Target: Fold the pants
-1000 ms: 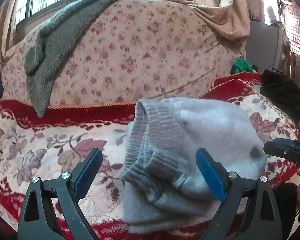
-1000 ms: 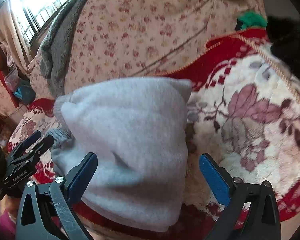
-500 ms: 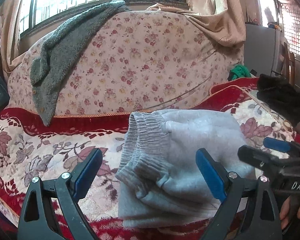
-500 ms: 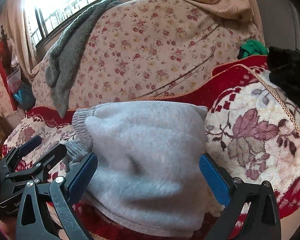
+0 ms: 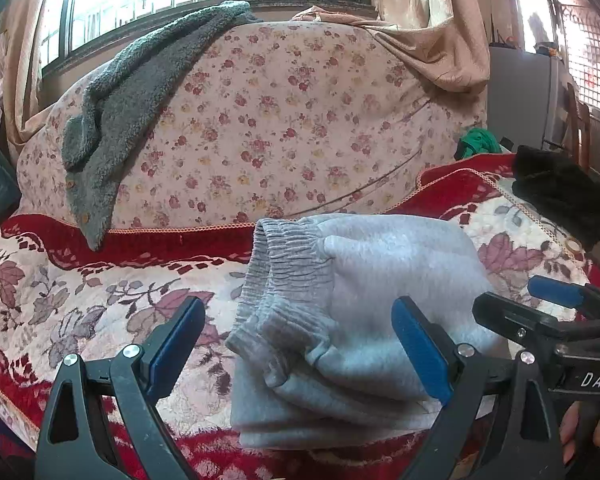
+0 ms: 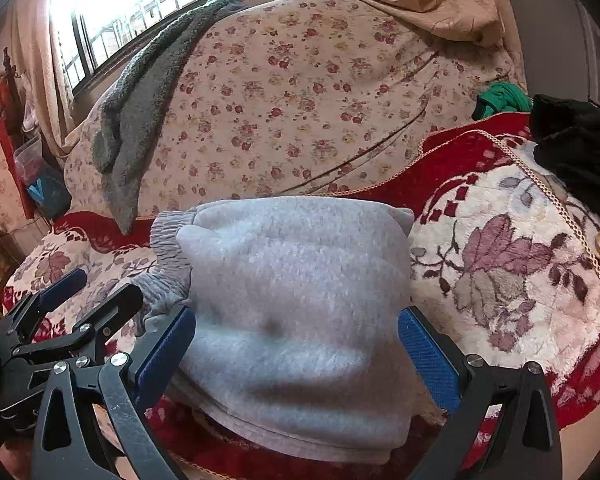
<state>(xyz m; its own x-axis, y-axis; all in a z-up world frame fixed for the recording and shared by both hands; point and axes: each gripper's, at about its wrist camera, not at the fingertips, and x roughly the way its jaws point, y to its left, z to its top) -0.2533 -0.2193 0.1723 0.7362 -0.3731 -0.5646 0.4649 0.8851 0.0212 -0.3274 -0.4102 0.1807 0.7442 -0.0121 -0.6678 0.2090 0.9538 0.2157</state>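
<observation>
My pants point(image 5: 364, 320) already sit as a compact folded bundle on the sofa point(image 5: 100, 300), both my hand-held grippers point(image 5: 296, 344) point(image 6: 296, 348) spread empty, little left beyond tidying.

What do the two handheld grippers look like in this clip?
Both match: the left gripper and right gripper have black triangular cut-out frames, silver screws and blue fingers. White "DAS" lettering shows on the right gripper's body in the left wrist view.
</observation>
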